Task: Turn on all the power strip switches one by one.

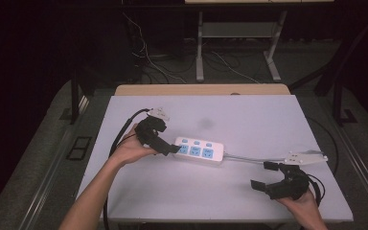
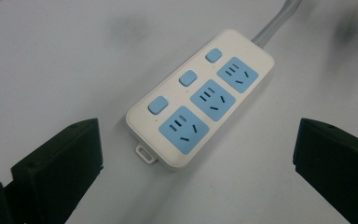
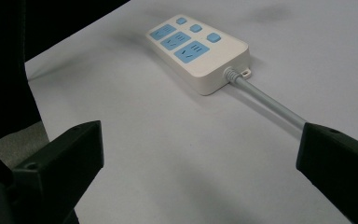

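Observation:
A white power strip (image 1: pixel 199 152) with three blue sockets and three blue buttons lies flat near the middle of the white table (image 1: pixel 249 120). Its grey cable (image 1: pixel 249 158) runs off to the right. My left gripper (image 1: pixel 165 139) is open at the strip's left end, and in the left gripper view the power strip (image 2: pixel 200 100) lies just beyond the wide-apart jaws of that gripper (image 2: pixel 196 140). My right gripper (image 1: pixel 263 175) is open near the front right, holding nothing. In the right gripper view the power strip (image 3: pixel 198 46) lies farther off, and the cable (image 3: pixel 265 100) runs toward the right jaw of the gripper (image 3: pixel 200 137).
The table's wooden far edge (image 1: pixel 201 89) borders a dark floor with loose wires (image 1: pixel 153 62) and the metal legs of another desk (image 1: pixel 200 48). The table's near edge (image 1: pixel 196 220) lies close under both forearms.

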The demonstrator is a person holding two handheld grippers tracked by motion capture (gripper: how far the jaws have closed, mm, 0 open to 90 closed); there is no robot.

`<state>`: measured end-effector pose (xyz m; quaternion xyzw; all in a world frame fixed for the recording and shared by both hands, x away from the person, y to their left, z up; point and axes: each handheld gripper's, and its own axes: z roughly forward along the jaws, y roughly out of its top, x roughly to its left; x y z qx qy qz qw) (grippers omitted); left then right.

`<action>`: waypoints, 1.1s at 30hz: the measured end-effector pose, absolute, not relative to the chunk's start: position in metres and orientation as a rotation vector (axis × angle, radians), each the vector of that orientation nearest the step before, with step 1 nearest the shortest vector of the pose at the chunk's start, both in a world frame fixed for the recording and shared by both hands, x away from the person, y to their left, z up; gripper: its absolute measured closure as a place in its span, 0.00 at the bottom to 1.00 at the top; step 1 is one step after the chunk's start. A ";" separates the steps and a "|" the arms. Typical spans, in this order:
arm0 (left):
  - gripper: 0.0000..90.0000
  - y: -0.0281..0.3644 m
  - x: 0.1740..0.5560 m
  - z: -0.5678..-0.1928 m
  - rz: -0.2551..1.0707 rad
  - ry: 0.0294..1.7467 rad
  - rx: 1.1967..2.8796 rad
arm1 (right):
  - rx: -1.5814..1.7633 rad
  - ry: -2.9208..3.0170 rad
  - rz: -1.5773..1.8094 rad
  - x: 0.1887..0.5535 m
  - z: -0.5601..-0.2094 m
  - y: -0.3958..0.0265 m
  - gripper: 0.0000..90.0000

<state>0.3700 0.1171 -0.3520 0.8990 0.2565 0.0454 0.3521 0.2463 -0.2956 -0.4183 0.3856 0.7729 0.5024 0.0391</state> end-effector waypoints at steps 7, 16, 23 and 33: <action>0.03 0.109 0.383 -0.353 0.111 0.661 2.357 | 1.182 2.370 1.541 0.246 -0.418 -0.296 0.01; 0.21 0.104 0.396 -0.359 0.091 0.664 2.373 | 1.181 2.373 1.536 0.246 -0.418 -0.296 0.01; 0.38 0.101 0.403 -0.360 0.084 0.655 2.369 | 1.180 2.372 1.534 0.246 -0.418 -0.296 0.01; 0.63 0.095 0.410 -0.366 0.065 0.670 2.364 | 1.170 2.370 1.535 0.246 -0.418 -0.296 0.01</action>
